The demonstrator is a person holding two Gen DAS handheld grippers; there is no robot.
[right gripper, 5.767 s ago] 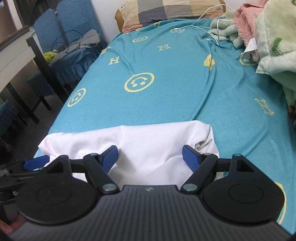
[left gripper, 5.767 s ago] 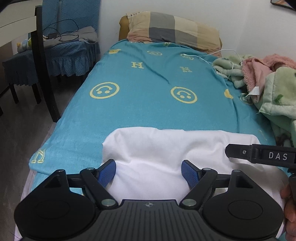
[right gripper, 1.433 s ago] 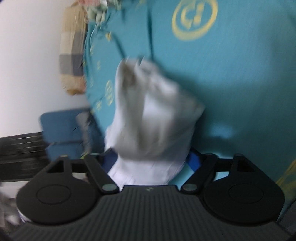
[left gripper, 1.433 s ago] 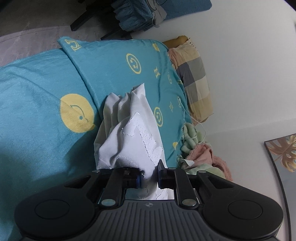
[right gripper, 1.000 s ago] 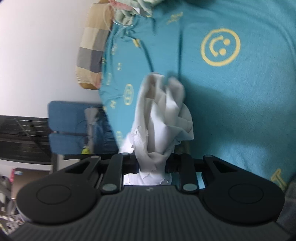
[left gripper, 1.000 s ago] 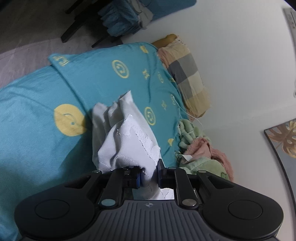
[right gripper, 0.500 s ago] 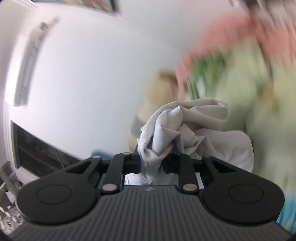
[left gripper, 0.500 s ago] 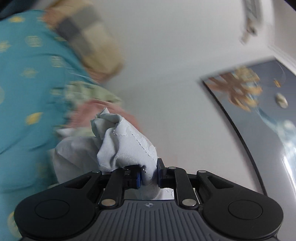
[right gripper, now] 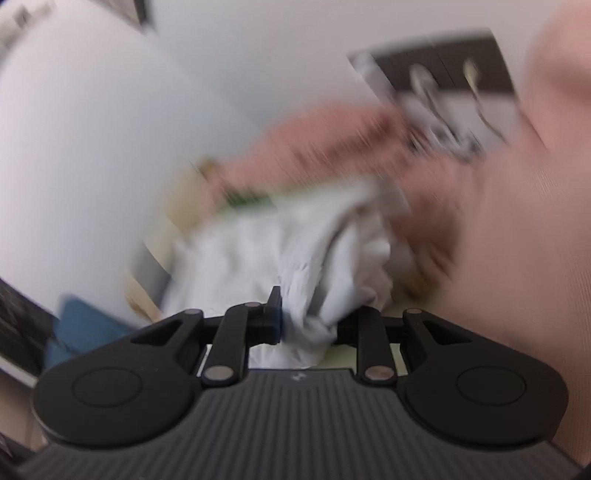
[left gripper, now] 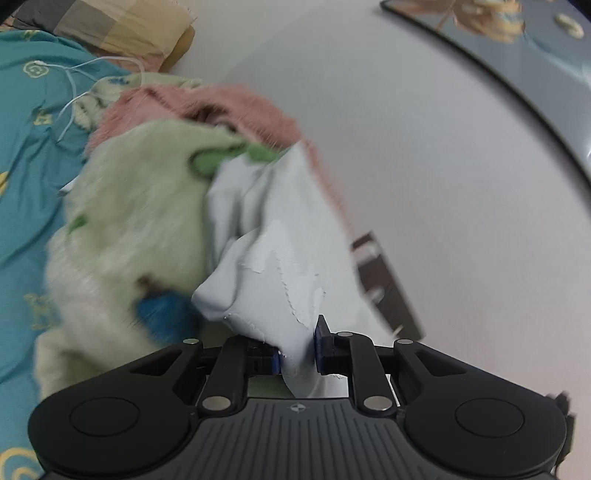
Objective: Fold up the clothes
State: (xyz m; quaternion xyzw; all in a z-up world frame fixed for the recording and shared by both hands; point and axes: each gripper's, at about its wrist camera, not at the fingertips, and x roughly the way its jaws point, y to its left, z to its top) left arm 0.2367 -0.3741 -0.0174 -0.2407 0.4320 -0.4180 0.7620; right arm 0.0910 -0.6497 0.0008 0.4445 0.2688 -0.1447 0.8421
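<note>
My left gripper (left gripper: 296, 354) is shut on the bunched white garment (left gripper: 273, 254), which hangs forward over the green fleece blanket (left gripper: 144, 206) at the bed's right side. In the right wrist view, blurred by motion, my right gripper (right gripper: 308, 319) is also shut on the white garment (right gripper: 280, 251), with cloth bulging between its jaws. The garment is crumpled between the two grippers and lifted off the bed.
A pink blanket (left gripper: 207, 103) lies behind the green one, against the white wall (left gripper: 424, 166). The teal bedsheet (left gripper: 26, 140), a white cable (left gripper: 77, 85) and a checked pillow (left gripper: 110, 29) are at the left. A framed picture (left gripper: 517, 48) hangs upper right.
Both grippers have swung with the white garment from above the teal bed toward the blanket pile by the wall. Both stay shut on the cloth.
</note>
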